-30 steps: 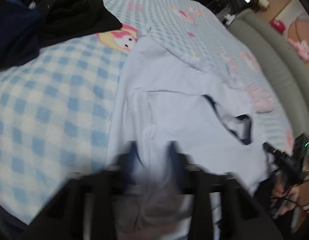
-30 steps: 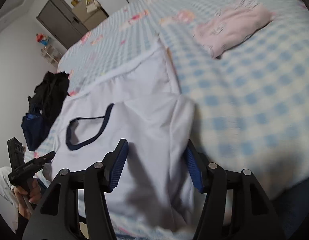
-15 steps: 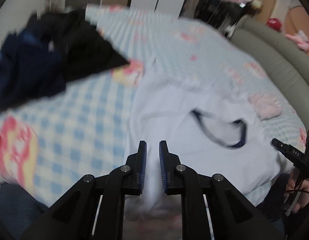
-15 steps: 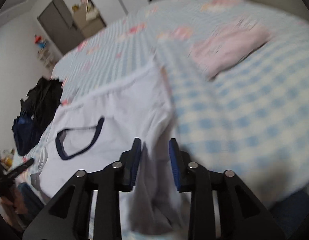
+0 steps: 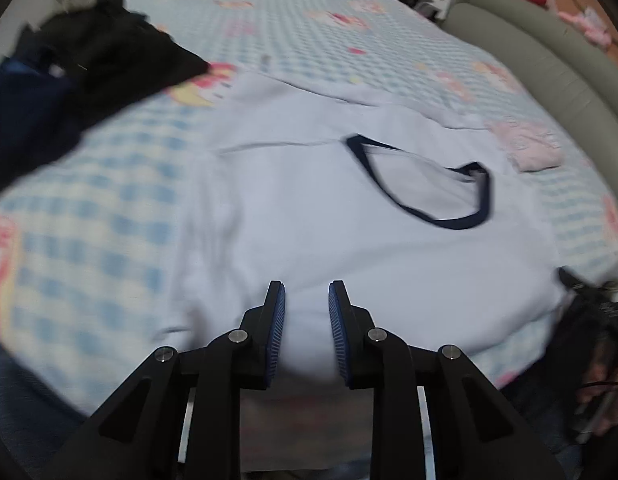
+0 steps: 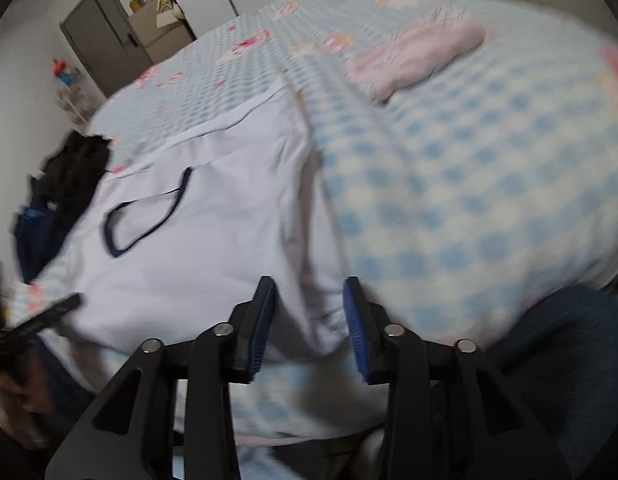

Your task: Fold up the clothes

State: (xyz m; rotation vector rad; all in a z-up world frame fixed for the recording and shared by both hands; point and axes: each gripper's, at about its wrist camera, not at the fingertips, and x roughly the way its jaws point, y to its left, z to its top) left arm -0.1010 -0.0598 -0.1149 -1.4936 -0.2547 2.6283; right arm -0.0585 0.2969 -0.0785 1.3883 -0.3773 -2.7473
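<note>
White shirt (image 5: 349,248) blurred, near hem hidden

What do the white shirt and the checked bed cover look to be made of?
White shirt: thin, matte knit, probably cotton jersey; it lies in soft creases, and its dark navy neckline trim looks ribbed, though blur leaves that open. Checked bed cover: thicker, fuzzy, likely fleece or flannel; its blue and cream squares look soft-edged and unshiny.

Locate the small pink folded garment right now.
The pink folded garment lies on the checked bedspread, right of the white T-shirt in the left wrist view, near the grey bed frame; in the right wrist view it sits upper right.
</note>
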